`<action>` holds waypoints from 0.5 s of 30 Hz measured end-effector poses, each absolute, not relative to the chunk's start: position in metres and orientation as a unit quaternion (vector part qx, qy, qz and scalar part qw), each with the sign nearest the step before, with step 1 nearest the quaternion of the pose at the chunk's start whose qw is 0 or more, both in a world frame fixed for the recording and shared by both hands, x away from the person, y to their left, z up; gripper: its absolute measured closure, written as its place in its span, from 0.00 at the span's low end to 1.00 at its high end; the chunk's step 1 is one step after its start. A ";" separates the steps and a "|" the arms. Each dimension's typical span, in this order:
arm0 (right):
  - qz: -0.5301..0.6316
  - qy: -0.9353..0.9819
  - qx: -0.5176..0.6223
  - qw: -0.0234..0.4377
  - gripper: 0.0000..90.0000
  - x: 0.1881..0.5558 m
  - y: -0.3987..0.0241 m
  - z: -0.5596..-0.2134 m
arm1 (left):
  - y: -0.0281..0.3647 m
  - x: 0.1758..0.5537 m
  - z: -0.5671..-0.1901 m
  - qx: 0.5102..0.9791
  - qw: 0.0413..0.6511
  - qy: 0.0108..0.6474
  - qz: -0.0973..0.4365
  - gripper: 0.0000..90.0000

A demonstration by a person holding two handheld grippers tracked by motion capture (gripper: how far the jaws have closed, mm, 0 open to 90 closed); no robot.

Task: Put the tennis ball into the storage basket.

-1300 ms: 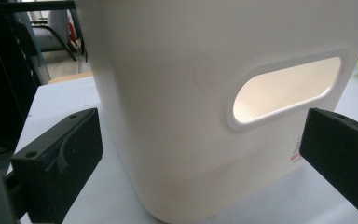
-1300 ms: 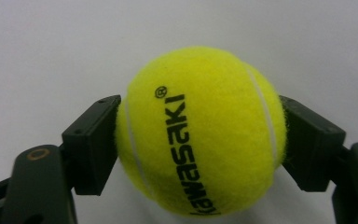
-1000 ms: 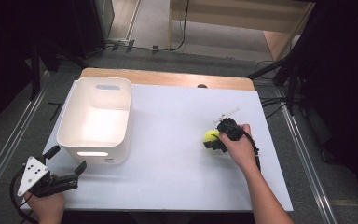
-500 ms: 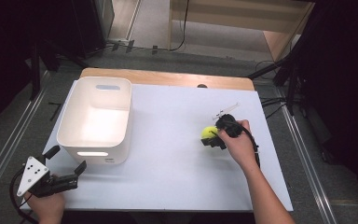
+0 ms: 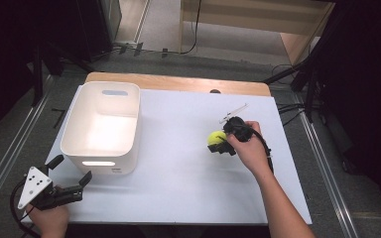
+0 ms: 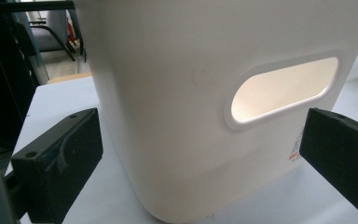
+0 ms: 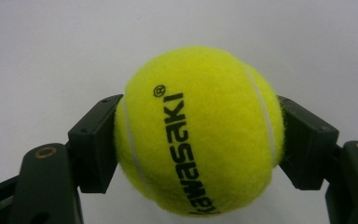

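The fuzzy yellow tennis ball [image 7: 200,130] (black "KAWASAKI" lettering, white seams) sits clamped between the right gripper [image 7: 200,140] jaws.

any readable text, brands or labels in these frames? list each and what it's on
"KAWASAKI" with a small ® mark: black print on the yellow tennis ball, running sideways along it, clamped in the right gripper.
Small red and dark sticker low on the white bin, at its corner: too small and partly hidden to read.
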State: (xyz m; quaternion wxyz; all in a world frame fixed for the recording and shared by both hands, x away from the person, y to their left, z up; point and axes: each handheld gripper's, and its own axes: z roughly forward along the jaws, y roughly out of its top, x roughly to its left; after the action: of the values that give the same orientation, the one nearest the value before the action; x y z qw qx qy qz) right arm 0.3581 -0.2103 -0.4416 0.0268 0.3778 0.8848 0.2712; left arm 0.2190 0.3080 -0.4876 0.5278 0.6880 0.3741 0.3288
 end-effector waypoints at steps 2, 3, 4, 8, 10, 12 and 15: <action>0.273 0.885 0.375 0.026 0.26 0.358 -0.207 -0.438 | 0.308 0.219 -0.488 0.688 0.527 0.374 0.329 0.00; 0.273 0.887 0.372 0.025 0.26 0.359 -0.206 -0.437 | 0.308 0.219 -0.487 0.689 0.527 0.374 0.329 0.00; 0.274 0.888 0.369 0.024 0.26 0.359 -0.204 -0.435 | 0.308 0.219 -0.487 0.689 0.527 0.373 0.329 0.00; 0.276 0.891 0.361 0.020 0.26 0.360 -0.199 -0.432 | 0.308 0.219 -0.487 0.689 0.527 0.374 0.329 0.00; 0.277 0.892 0.357 0.019 0.26 0.360 -0.195 -0.430 | 0.308 0.219 -0.487 0.690 0.526 0.373 0.329 0.00; 0.279 0.893 0.354 0.016 0.26 0.360 -0.191 -0.429 | 0.308 0.220 -0.487 0.689 0.527 0.374 0.329 0.00; 0.279 0.895 0.347 0.015 0.26 0.360 -0.185 -0.429 | 0.308 0.220 -0.487 0.688 0.527 0.374 0.329 0.00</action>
State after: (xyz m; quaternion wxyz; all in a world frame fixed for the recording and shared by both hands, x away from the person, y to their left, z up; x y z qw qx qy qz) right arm 0.3604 -0.1846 -0.4290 0.0150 0.3467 0.8955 0.2788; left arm 0.2196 0.3080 -0.4875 0.5275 0.6884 0.3739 0.3287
